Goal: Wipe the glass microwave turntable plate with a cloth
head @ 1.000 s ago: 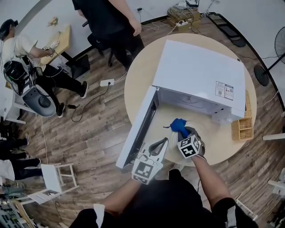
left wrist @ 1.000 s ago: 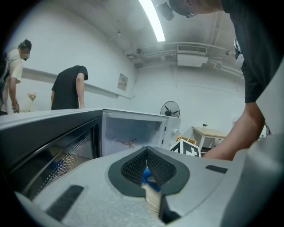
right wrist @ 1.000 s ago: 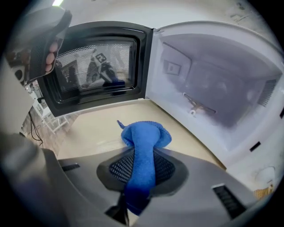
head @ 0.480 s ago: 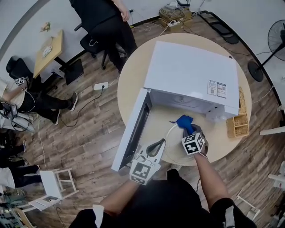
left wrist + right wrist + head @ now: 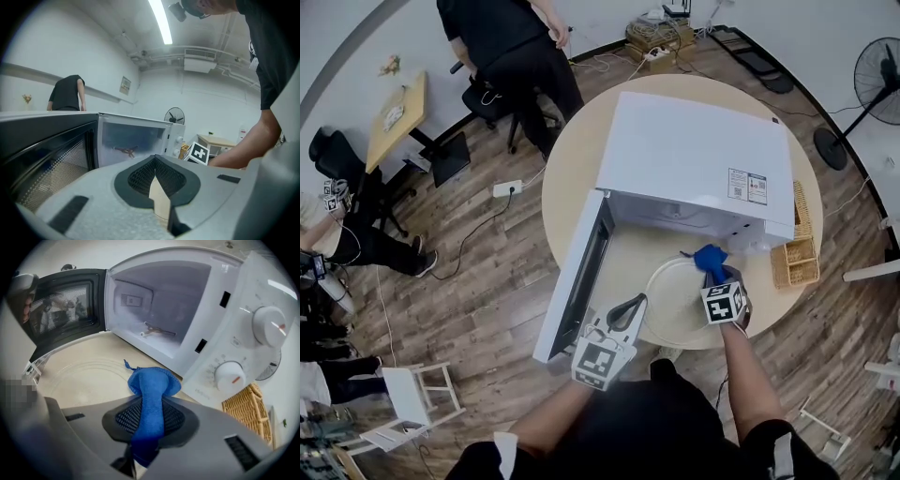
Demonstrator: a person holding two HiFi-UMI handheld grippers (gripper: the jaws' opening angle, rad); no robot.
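Right gripper (image 5: 150, 405) jaws clamped on bunched blue cloth (image 5: 153, 384), cloth end at right rim of clear round glass turntable plate (image 5: 86, 376). Plate lies flat on round beige wooden table (image 5: 572, 187), in front of white microwave (image 5: 694, 150) with its door swung open. Left gripper (image 5: 154, 161) jaws closed together, nothing between them, off the plate's left side.

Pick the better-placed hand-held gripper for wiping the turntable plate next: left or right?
Right. The right hand-held gripper is shut on the blue cloth at the glass plate rim. The left hand-held gripper is shut on nothing, nearer the microwave door.
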